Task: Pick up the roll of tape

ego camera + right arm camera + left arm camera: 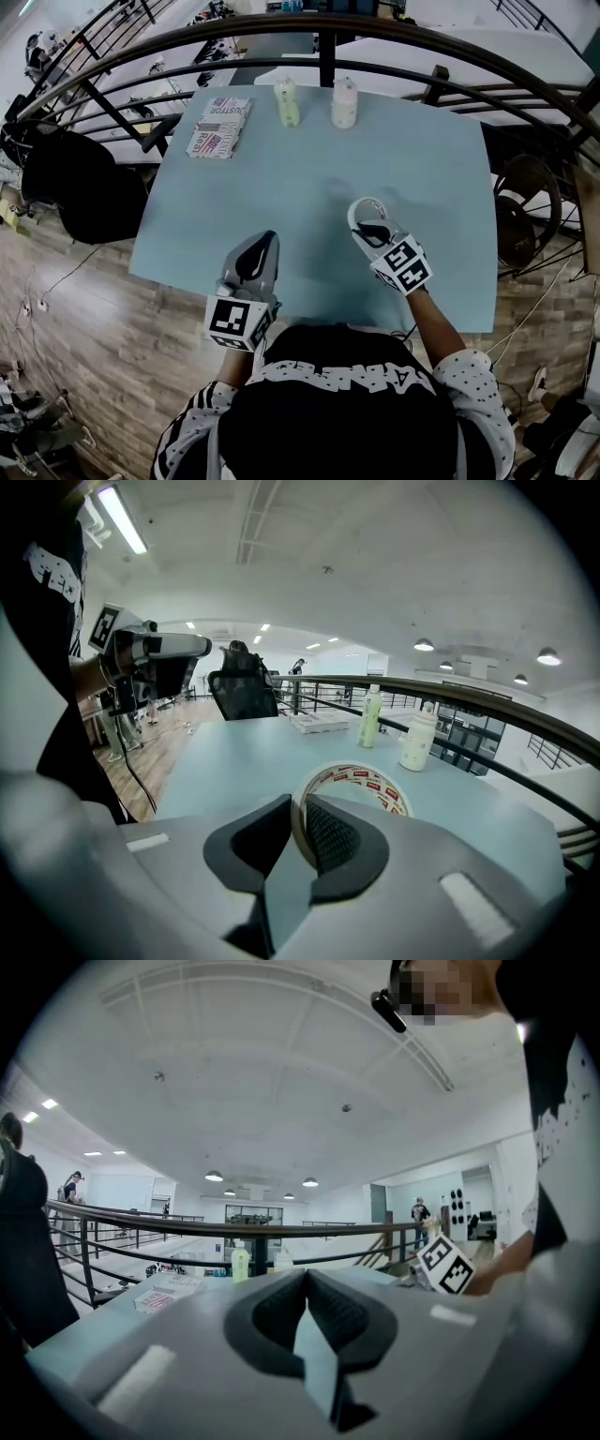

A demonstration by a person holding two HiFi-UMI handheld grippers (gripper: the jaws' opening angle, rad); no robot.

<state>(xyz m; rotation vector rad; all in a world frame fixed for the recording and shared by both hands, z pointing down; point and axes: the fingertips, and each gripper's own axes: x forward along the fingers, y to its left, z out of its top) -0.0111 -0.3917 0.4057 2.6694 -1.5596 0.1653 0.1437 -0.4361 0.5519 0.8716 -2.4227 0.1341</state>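
Two fingers point(333, 832) of the right gripper point(298, 803) are closed on the roll of tape point(370, 782), pinching one stretch of its wall. The left-hand finger appears to lie against the outside of the ring and the right-hand one inside the hole. From that pinch the ring runs ahead of the fingertips and off to their right. It is tilted, so its hole opens upward and the red-printed inner band on the far side shows. Its axis therefore runs across the fingers, not along them.

In the head view the roll sits just beyond the right fingertips, over the near right part of the tabletop point(422, 159). It looks clear of the surface, though the gripper's body hides the lower rim, so whether it touches cannot be told.

The left gripper point(267, 236) is well off to the left of the right fingers, over the near edge of the tabletop. Its fingers point(272, 1312) are closed together with nothing between them. It is the farther hand from the roll and has no part in the hold.

Far beyond both sets of fingertips, by the railing point(323, 28), stand a green bottle point(288, 103) and a white bottle point(344, 103). A printed booklet point(218, 127) lies to their left.

My judgement is that the grasp is made and the pick-up is nearly complete. What remains depends on a thin wall held off-centre. Most of the ring hangs ahead of the pinch, so it could swing or slip if the hand tips.
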